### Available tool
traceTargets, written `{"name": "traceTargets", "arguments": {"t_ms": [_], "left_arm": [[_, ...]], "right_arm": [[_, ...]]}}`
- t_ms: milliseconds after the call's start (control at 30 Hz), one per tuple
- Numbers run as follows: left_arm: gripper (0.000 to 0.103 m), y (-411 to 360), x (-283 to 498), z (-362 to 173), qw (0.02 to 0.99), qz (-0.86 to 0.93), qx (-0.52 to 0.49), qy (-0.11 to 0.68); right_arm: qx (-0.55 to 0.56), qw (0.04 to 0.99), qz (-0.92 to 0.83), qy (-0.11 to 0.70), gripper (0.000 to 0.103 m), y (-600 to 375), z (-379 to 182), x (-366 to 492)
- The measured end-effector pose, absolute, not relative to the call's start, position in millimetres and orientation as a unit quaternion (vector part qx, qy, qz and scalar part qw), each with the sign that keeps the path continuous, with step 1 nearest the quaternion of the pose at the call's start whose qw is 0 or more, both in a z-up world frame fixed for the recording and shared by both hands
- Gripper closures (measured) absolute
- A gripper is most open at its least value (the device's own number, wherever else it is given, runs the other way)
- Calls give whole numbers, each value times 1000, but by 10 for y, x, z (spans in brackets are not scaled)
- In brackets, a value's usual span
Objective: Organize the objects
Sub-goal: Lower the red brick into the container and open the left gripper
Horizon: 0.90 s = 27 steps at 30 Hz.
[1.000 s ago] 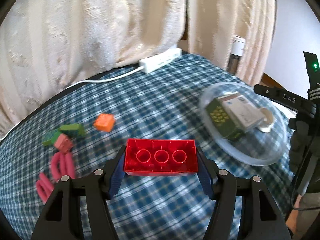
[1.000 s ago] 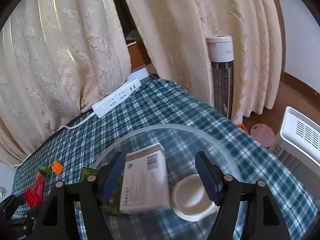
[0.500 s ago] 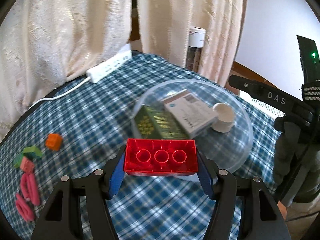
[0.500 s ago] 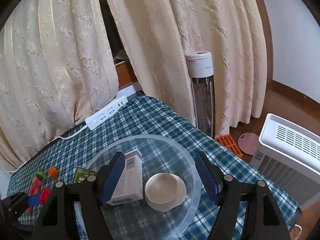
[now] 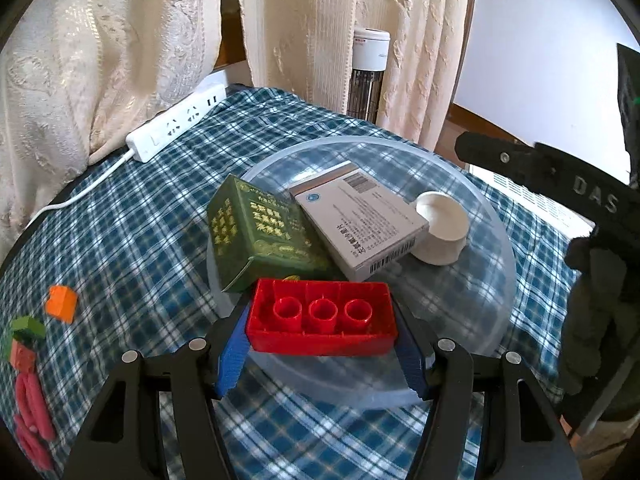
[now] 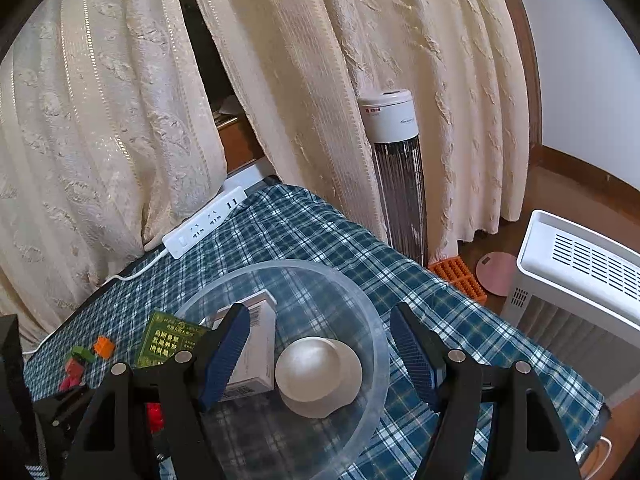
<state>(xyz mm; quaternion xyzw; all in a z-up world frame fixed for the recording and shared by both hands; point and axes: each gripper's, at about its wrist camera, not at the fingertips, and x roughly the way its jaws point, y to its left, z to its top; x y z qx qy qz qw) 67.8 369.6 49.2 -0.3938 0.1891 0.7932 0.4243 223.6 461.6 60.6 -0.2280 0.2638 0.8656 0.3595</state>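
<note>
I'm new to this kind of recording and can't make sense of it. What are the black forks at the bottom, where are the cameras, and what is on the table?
The forks are hand-held grippers, one in each of a person's hands; each carries a camera looking along its fingers. In the left view, the left gripper clamps a red toy brick above the near rim of a clear bowl. In the bowl lie a green box, a white box and a white cup. The right gripper is open and empty above that bowl. Small blocks and a power strip lie on the checked cloth.
</note>
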Motion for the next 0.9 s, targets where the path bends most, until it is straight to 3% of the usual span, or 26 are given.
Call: {"name": "traceTargets", "arguments": {"t_ms": [733,900], "left_arm": [[37,3662,311,460,466,787,-357,189],[29,3553,400,515,476,783,-357,183]], "right_arm": [[-236,359,863,267,27,4420,583,2211],[-239,350,867,264,27,4325,596,2155]]}}
